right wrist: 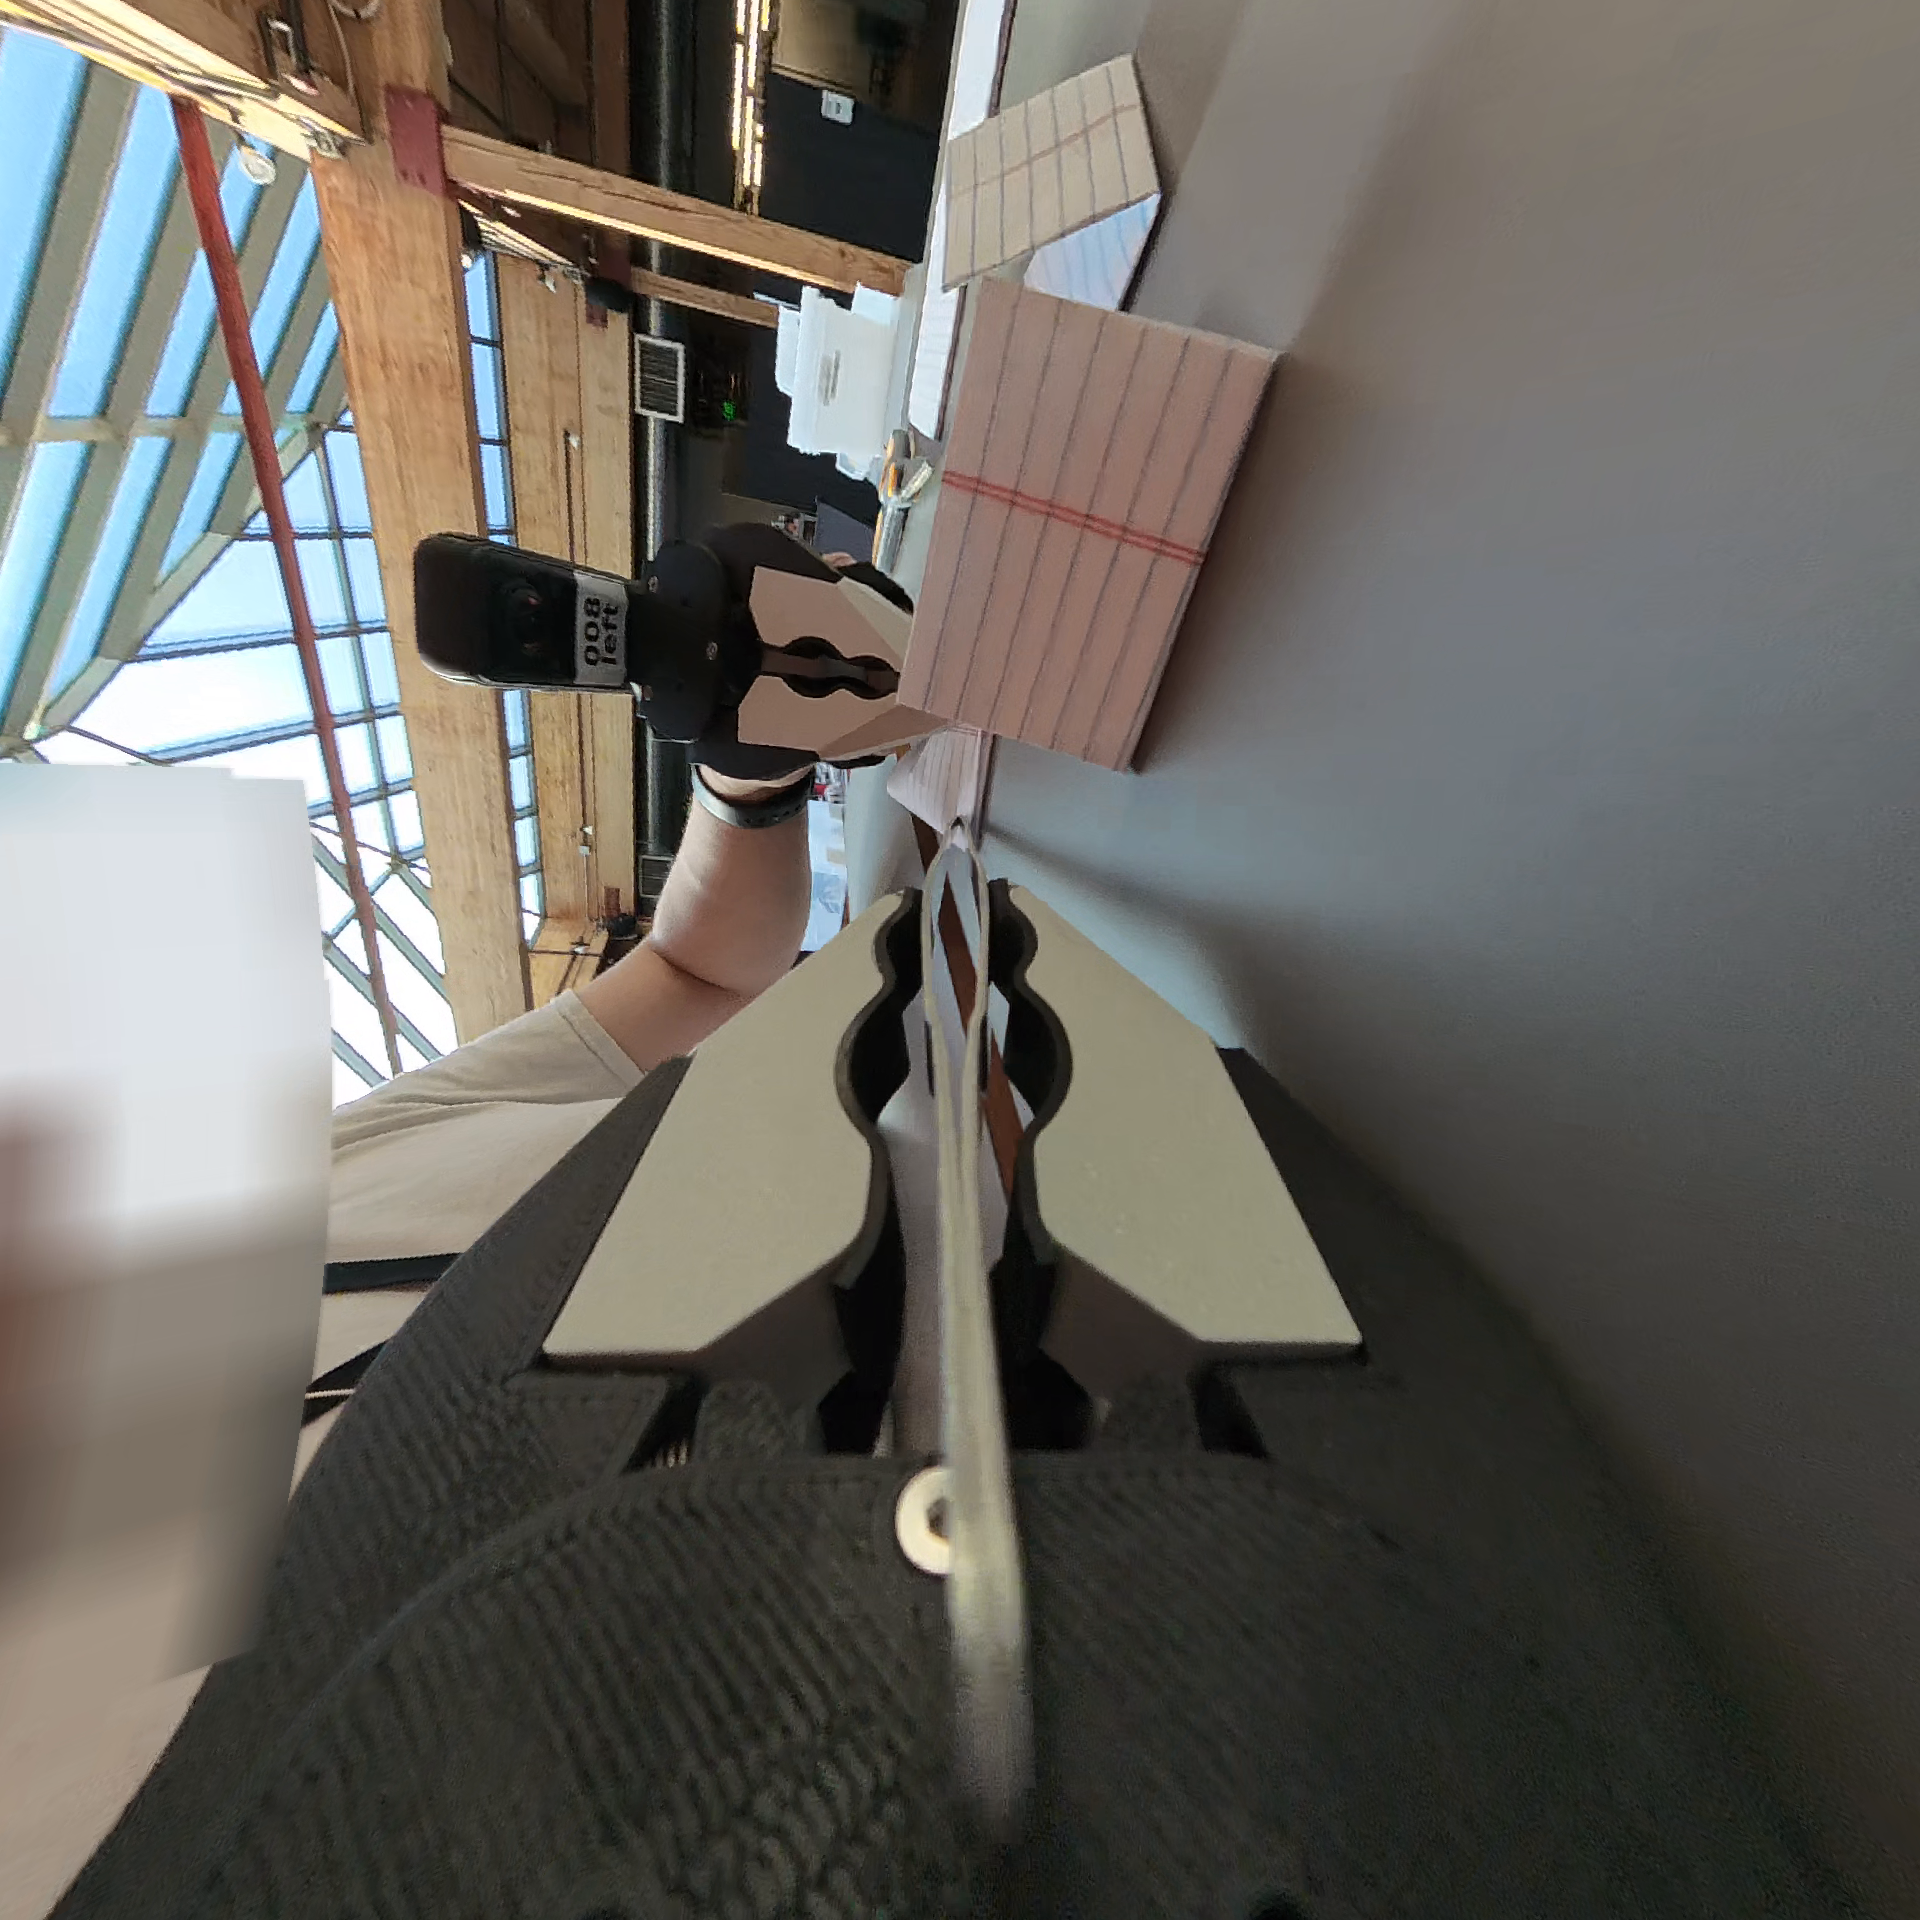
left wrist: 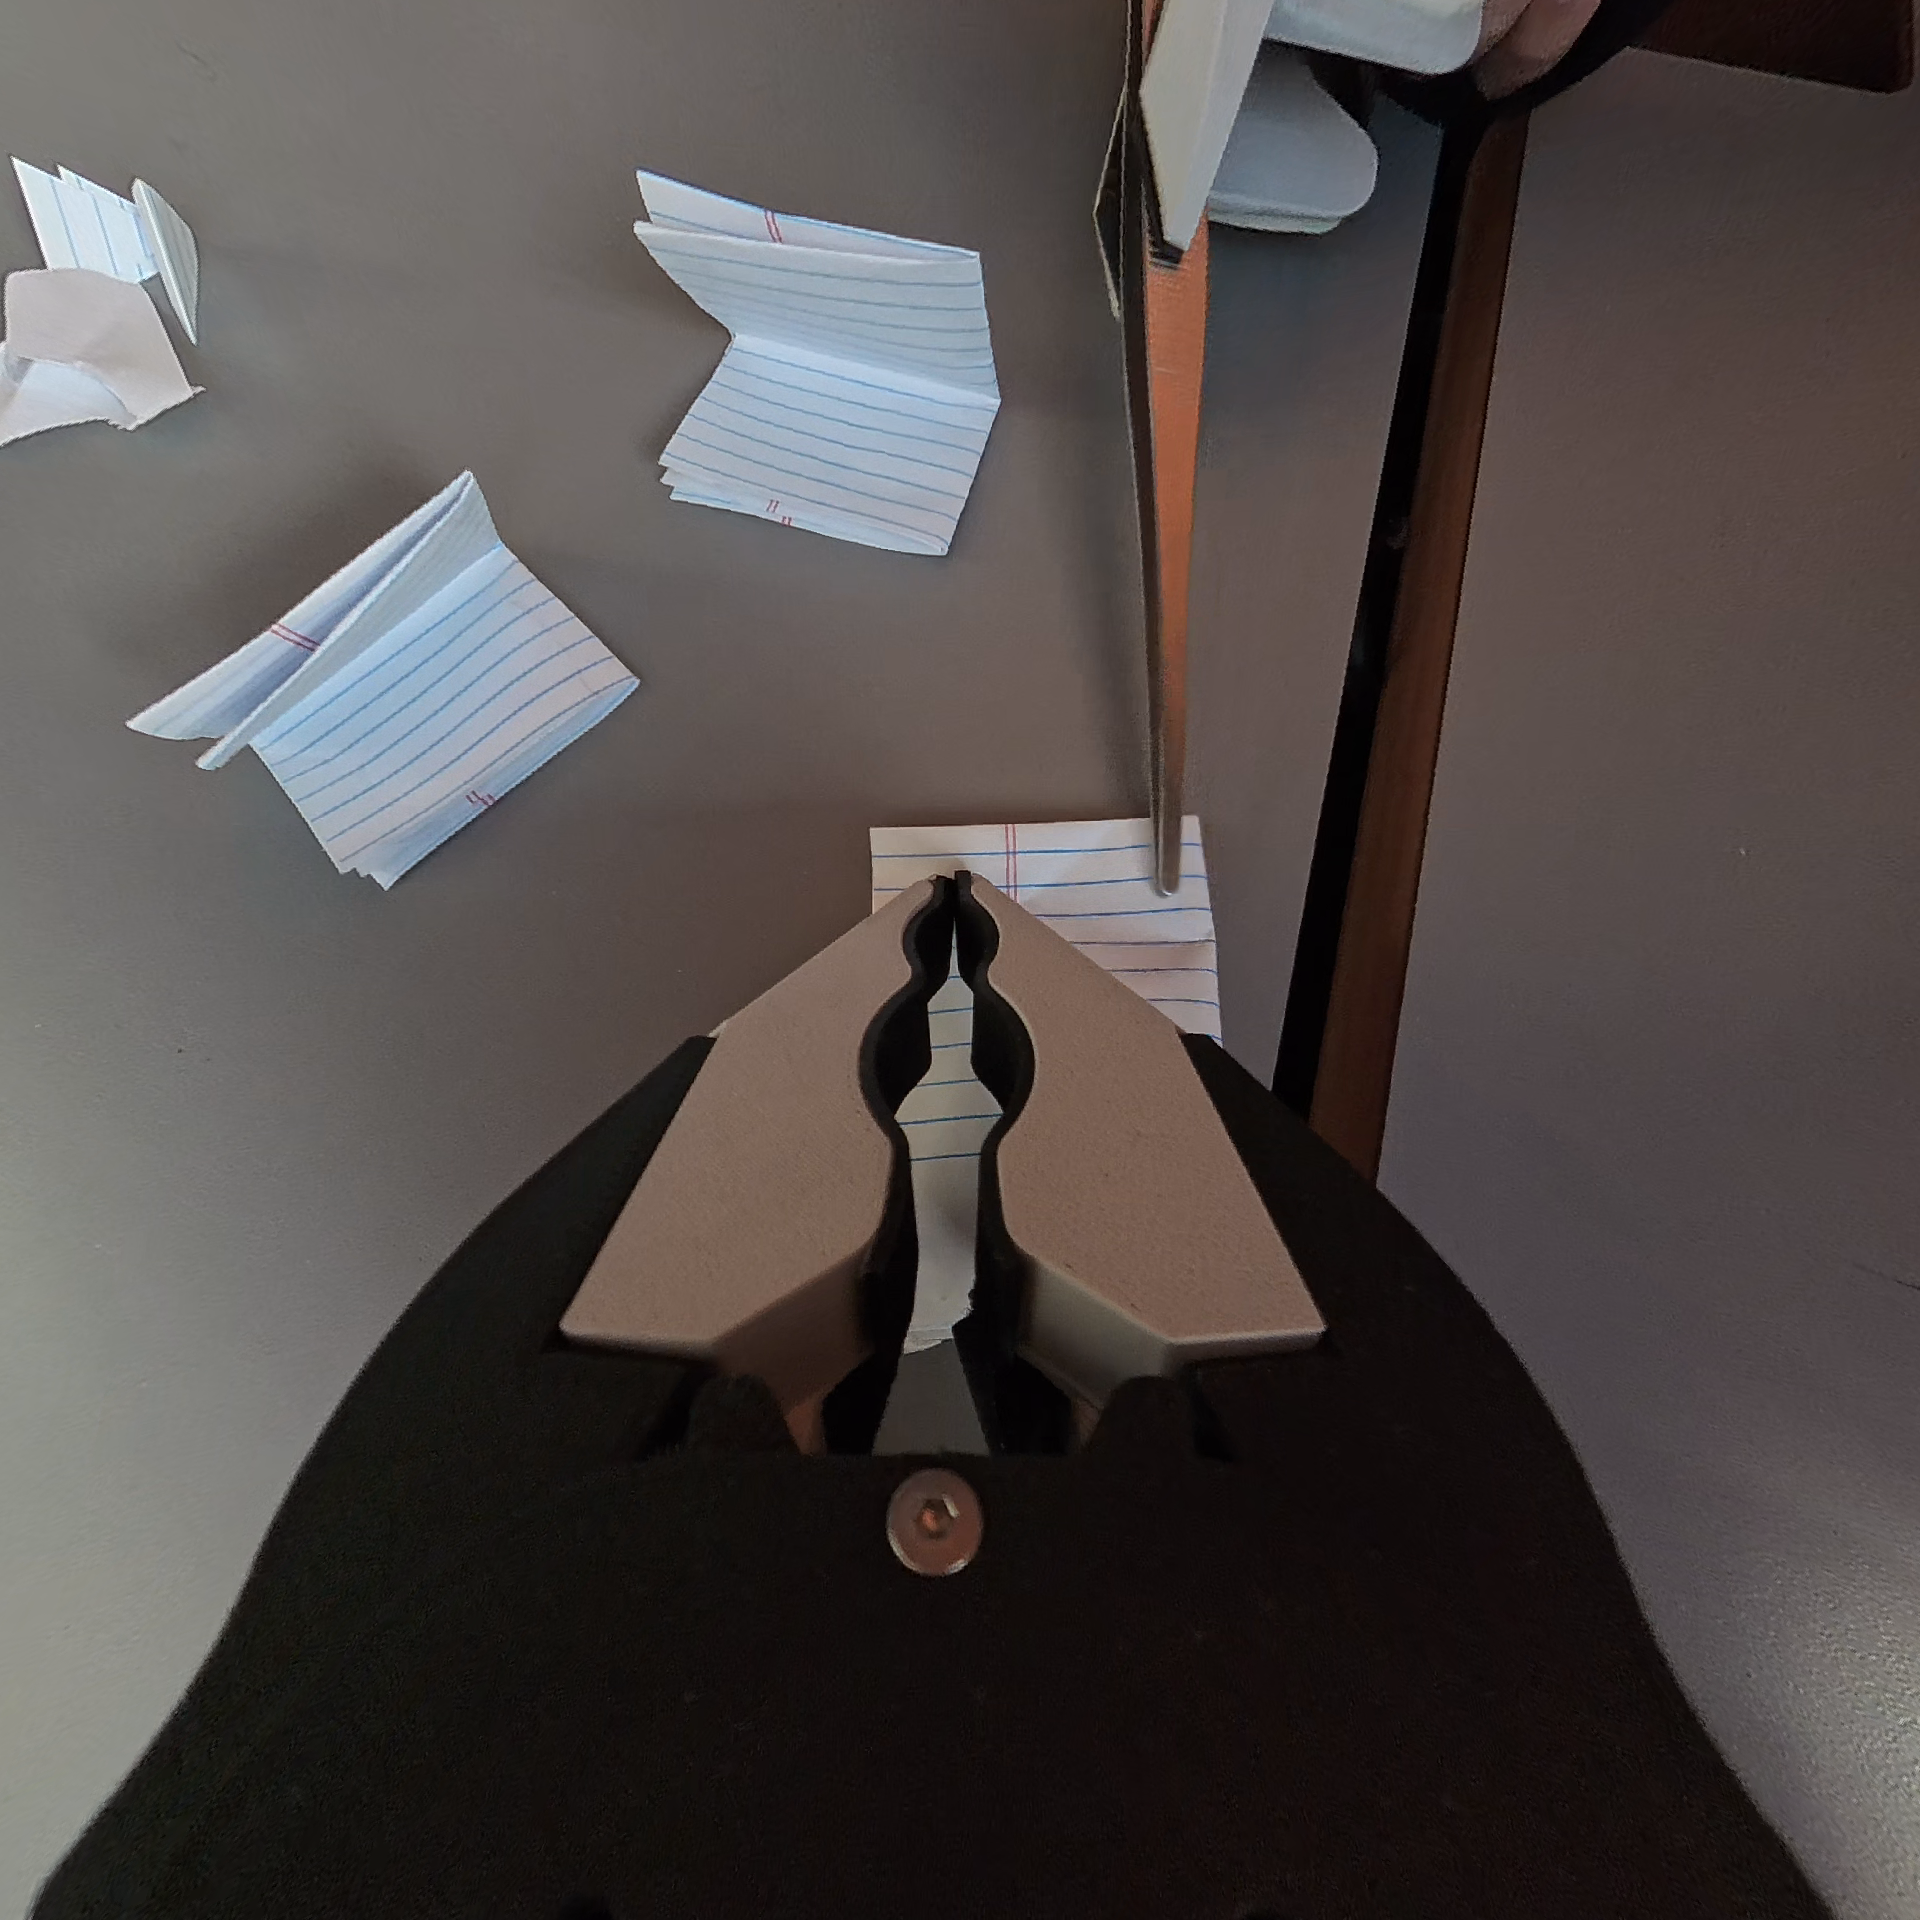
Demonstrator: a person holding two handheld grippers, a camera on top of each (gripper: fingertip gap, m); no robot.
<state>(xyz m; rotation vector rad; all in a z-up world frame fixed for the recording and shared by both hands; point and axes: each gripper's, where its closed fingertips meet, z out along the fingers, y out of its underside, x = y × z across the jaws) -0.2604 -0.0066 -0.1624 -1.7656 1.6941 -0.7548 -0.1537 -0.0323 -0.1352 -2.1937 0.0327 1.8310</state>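
Grey table: lined paper pinched between left fingers (tips closed).

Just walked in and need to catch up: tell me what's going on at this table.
A person holds a gripper in each hand over a grey table. The left gripper is shut, its tips over a folded sheet of lined paper; whether it pinches the sheet is hard to tell. The right gripper is shut on long metal tweezers, whose tip rests on that same sheet. Two more folded lined sheets and some crumpled paper lie farther back.
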